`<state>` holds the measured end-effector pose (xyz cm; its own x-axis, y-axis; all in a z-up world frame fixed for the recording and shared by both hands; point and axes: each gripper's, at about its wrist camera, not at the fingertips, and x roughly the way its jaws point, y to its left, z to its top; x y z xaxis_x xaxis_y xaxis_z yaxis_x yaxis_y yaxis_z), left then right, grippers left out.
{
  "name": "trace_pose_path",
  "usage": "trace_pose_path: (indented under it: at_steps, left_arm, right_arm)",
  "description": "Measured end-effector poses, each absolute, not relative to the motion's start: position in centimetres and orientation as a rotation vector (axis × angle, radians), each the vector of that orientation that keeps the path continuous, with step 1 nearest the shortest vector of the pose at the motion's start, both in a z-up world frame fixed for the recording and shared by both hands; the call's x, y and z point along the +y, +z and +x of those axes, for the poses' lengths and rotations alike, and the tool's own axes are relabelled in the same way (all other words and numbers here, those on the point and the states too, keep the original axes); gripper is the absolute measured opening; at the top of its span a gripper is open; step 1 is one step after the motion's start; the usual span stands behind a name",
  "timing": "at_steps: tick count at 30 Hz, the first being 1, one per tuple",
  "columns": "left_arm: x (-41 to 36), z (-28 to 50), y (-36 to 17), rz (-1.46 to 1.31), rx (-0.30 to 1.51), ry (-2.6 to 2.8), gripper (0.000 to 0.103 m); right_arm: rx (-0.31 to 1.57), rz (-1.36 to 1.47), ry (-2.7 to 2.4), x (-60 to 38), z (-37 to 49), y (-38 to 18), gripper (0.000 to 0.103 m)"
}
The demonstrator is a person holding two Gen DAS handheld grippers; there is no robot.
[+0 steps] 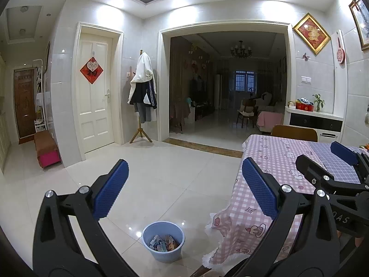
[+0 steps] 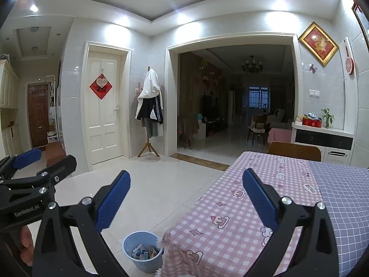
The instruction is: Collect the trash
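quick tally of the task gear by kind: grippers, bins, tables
grippers: 2, left gripper and right gripper, both open and empty
bins: 1, blue bin on the floor, with trash in it
tables: 1, table under a checked cloth
total: 4

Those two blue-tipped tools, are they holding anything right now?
No. The left tool and the right tool are both open with nothing between their fingers. The trash lies in the blue bin on the floor.
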<state>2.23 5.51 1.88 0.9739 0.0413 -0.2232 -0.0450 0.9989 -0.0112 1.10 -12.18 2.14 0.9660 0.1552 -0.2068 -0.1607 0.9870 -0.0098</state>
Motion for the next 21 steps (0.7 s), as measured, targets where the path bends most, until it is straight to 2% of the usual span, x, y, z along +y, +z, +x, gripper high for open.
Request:
trace_pose_path:
  at_steps: [21]
  left_arm:
    - [5.88, 2.25, 1.79, -0.021, 0.23, 0.037, 0.097]
  right_arm:
    - [0.218, -0.032, 0.164, -12.03, 1.45, 1.96, 0.096]
